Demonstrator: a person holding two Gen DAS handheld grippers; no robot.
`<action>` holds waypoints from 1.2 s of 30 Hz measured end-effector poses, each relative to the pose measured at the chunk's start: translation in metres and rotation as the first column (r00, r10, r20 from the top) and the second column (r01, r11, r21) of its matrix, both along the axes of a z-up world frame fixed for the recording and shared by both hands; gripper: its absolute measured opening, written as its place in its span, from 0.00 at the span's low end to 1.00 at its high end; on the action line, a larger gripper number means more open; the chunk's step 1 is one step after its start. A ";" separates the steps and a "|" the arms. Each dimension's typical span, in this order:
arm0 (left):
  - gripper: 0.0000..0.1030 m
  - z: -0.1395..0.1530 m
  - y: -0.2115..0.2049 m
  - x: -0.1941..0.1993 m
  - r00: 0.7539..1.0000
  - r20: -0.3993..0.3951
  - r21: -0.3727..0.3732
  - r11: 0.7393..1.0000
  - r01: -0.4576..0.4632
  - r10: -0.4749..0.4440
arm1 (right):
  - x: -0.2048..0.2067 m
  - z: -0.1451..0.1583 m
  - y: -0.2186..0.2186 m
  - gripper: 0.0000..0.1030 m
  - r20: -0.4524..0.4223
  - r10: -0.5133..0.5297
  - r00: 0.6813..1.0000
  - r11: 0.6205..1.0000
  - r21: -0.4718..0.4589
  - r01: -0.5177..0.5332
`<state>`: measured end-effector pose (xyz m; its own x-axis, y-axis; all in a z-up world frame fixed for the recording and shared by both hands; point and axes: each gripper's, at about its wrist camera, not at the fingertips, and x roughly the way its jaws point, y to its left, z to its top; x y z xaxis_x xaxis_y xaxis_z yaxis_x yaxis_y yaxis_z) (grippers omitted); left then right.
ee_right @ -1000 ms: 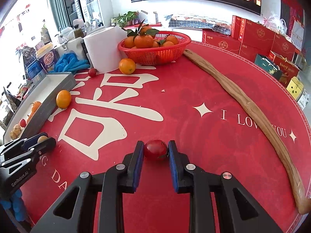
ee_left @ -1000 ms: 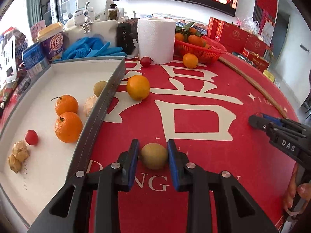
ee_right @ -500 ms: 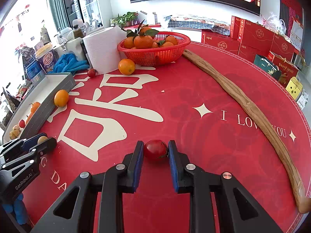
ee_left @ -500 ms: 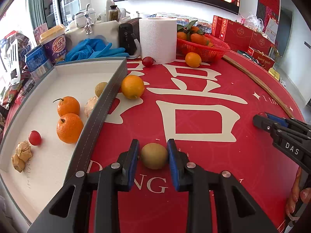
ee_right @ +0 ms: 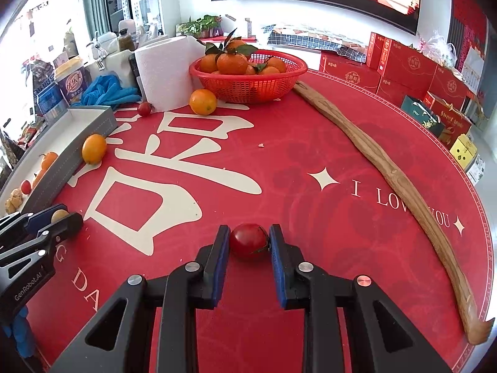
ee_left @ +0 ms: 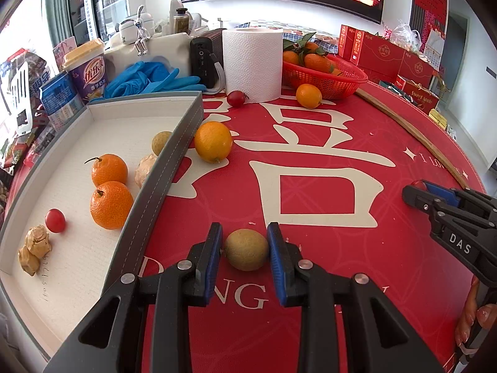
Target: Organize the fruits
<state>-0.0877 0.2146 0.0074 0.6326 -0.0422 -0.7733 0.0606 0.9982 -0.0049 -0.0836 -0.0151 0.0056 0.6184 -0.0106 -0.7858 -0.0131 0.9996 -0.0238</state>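
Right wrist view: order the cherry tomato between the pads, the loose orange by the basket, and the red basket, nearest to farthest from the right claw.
1. Cherry tomato, between the right claw's pads.
2. Loose orange, far ahead, slightly left.
3. Red basket, just behind the orange.

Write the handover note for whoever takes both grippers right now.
Left gripper: shut on the kiwi, low over the red mat.
Right gripper: shut on the tomato, also low over the mat.
Done: the tray holds two tangerines, a small tomato, a kiwi and some wrapped pieces.
Left: tray both held fruits, then the orange beside the tray wall, the second orange by the basket, and the small tomato by the paper roll.
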 end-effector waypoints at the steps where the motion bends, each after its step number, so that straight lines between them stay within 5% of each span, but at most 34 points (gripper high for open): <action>1: 0.31 0.000 0.000 0.000 1.000 0.000 0.000 1.000 0.000 0.000 | 0.000 0.000 0.000 0.26 0.000 0.000 1.000 1.000 -0.003 0.000; 36: 0.32 0.000 -0.001 0.000 1.000 -0.001 0.006 1.000 0.000 0.000 | -0.002 0.000 0.001 0.26 0.001 -0.017 1.000 1.000 0.004 0.017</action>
